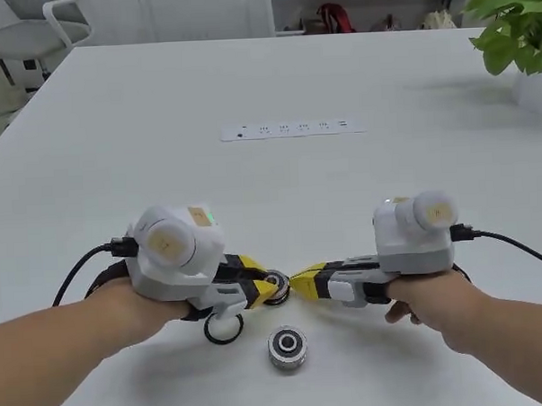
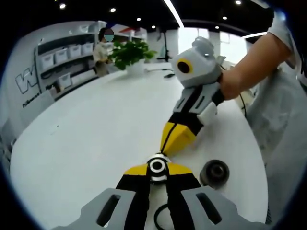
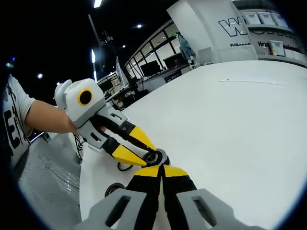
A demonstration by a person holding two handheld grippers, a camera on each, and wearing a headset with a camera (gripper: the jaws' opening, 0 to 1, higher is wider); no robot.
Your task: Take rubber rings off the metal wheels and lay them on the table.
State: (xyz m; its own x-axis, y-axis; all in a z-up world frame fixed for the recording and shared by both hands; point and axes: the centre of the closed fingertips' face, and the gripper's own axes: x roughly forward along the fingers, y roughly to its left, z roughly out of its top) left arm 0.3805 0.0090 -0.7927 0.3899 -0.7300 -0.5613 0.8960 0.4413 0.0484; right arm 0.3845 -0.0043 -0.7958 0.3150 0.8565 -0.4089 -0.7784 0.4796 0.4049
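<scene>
Clamped metal wheel [image 2: 157, 166] in left gripper [image 1: 268, 291], low over table [image 1: 279, 185], to brace it. Pinched right gripper [image 1: 297, 285] shut at wheel's rim, probably on its rubber ring [image 3: 163, 155] for peeling; catch unclear. Parked loose ring [image 1: 223, 329] and second wheel [image 1: 287, 344] on table nearby.

L gripper [image 1: 262, 289], white-grey body w/ black jaws & yellow tips, sits in L hand [image 1: 136, 308], pointing inward to the person's right. Jaws are clamped on a small metal wheel w/ black rubber ring [image 1: 276, 286]; in left gripper view the wheel [image 2: 157, 166] sits betw. both yellow tips. R gripper [image 1: 299, 283], same build, is in R hand [image 1: 433, 297] and points inward, tip-to-tip w/ the L one. Its jaws are pressed together, tips at the wheel's rim [image 3: 157, 157]; can't tell if they pinch the rubber. Bare forearms [image 1: 44, 357] enter from the bottom corners, wrists approx. level.
</scene>
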